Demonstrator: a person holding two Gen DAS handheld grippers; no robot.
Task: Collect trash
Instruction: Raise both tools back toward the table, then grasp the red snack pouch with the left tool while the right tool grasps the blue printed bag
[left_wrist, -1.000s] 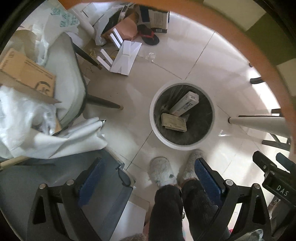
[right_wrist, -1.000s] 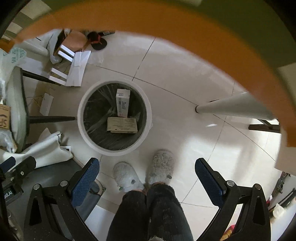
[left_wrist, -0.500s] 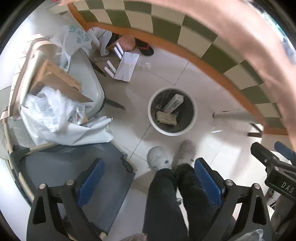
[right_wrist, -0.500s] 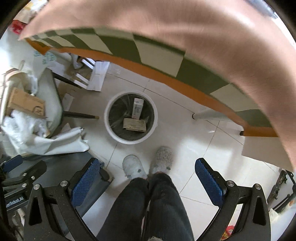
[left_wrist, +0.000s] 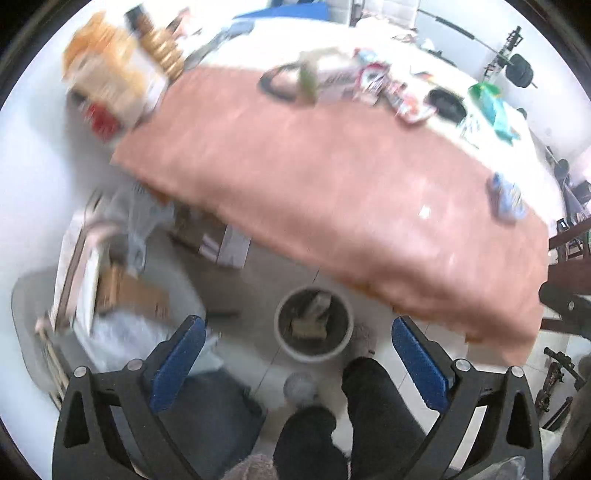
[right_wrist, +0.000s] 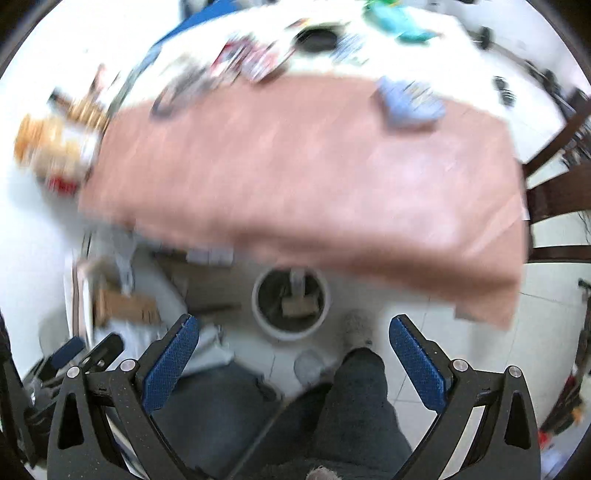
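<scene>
Left gripper (left_wrist: 295, 354): jaws wide apart, holding nothing. Right gripper (right_wrist: 293, 349): jaws wide apart, holding nothing. White trash bin (left_wrist: 282, 341) (right_wrist: 260, 317): on floor beneath pink-clothed table (left_wrist: 332, 184) edge, between both jaw pairs; two boxes (left_wrist: 309, 328) inside. Views motion-blurred

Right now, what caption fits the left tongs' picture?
Open left tongs above a white bin holding boxes, beside a pink-clothed table.

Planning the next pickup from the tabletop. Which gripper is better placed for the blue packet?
Probably the right gripper: open, empty, and the blue packet shows larger in its view. The left gripper, open too, sees it far right.
</scene>
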